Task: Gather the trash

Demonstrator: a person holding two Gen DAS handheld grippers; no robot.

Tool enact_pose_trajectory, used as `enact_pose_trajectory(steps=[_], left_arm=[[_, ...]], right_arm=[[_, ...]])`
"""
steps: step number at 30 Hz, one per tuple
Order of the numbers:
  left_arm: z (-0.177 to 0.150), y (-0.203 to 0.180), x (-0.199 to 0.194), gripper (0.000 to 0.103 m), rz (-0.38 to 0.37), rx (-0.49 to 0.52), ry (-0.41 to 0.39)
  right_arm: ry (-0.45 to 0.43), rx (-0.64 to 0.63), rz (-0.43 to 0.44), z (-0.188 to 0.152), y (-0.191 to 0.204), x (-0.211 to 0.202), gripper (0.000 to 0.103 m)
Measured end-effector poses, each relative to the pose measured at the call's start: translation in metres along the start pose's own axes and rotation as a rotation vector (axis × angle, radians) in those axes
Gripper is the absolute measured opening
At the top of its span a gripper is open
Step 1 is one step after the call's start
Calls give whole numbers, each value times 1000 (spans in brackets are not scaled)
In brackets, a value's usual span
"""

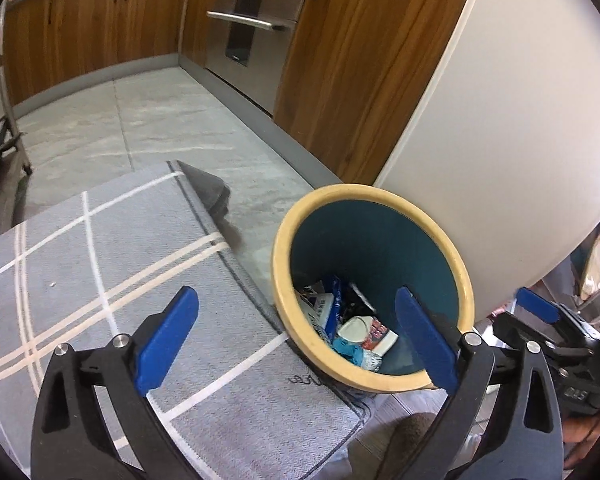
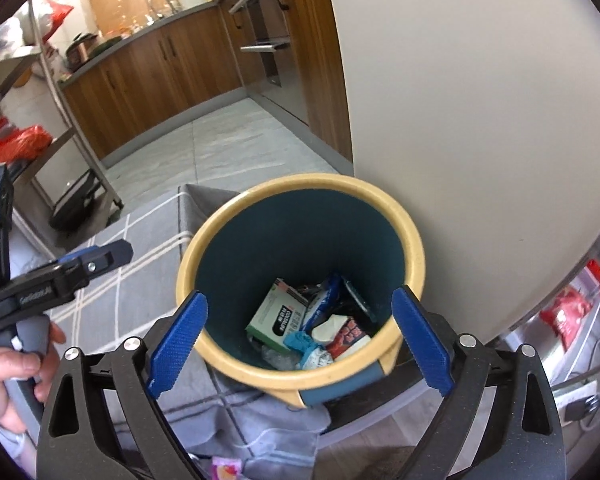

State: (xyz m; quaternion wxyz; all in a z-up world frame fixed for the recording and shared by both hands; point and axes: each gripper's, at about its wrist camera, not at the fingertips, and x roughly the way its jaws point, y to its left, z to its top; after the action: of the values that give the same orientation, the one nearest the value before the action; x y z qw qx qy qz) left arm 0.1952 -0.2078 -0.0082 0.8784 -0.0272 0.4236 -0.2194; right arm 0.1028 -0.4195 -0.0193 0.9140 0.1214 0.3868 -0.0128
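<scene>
left wrist view: the bin, teal inside with a cream-yellow rim, stands on the floor at the edge of a grey checked rug, against a white curved panel. wrappers and packets lie at its bottom. the left gripper points down with jaws wide apart and nothing between the pads. wooden cabinets stand behind.

right wrist view: the same bin sits directly below the right gripper, whose jaws are spread wide and empty, straddling the near rim. a green-white box lies among the trash. a hand holds the left gripper at the left edge.
</scene>
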Motion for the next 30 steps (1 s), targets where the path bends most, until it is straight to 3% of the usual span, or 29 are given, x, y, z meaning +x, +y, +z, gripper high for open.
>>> enact_pose_trajectory(steps=[8,20,30], left_arm=[[-5,-6,-28,97,50,-5,-131],[-24,-31,-40,97,27,44,-98],[-31,-45,-42,97,14,57,-117]], right_arm=[[-57,-28,-2,-7,-2,-29,95],[-141,-33,-3,-26,-15,-63,96],[-160,-4,17,-26,-21,-64,96]])
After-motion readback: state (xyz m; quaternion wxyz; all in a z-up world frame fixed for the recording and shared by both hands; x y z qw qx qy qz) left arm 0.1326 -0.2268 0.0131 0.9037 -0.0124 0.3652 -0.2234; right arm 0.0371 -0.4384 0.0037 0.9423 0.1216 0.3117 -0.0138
